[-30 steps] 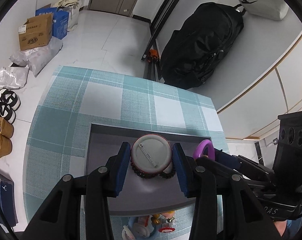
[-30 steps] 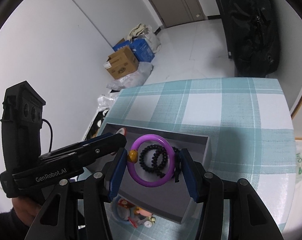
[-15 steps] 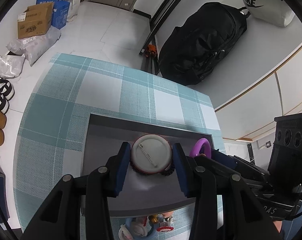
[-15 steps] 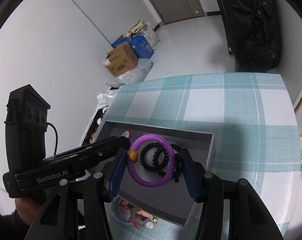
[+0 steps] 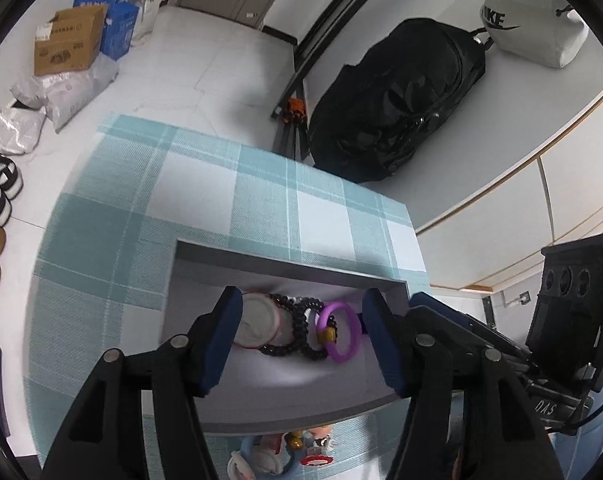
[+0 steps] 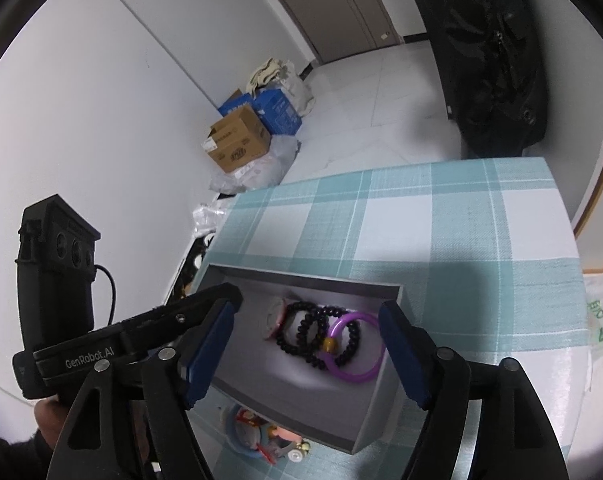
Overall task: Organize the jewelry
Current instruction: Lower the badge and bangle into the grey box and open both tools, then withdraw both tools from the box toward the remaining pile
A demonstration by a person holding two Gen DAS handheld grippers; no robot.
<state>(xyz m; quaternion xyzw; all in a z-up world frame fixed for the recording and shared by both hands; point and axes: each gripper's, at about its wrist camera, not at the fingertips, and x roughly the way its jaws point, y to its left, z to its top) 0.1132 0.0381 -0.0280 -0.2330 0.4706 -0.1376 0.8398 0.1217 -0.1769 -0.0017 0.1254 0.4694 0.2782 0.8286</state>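
Small trinkets point(image 5: 297, 454) behind tray's point(image 5: 285, 412) near wall half hidden, too blurry to ID

purple bangle point(image 6: 353, 350), black bead bracelets point(image 6: 301, 330), grey tray point(image 6: 297, 396), teal-and-white checked tablecloth point(image 6: 421, 224)

- I am looking at a table point(image 5: 261, 184) that is wearing a teal and white checked cloth point(image 6: 441, 216).
- A grey open tray point(image 5: 285, 268) is sitting directly on the cloth, toward 6 o'clock in my left wrist view.
- A small blue dish point(image 6: 237, 438) of colourful trinkets is lying on the cloth just beside the tray's near wall, at about 7 o'clock in my right wrist view.
- The far half of the cloth, toward 12 o'clock, is showing only its checks.
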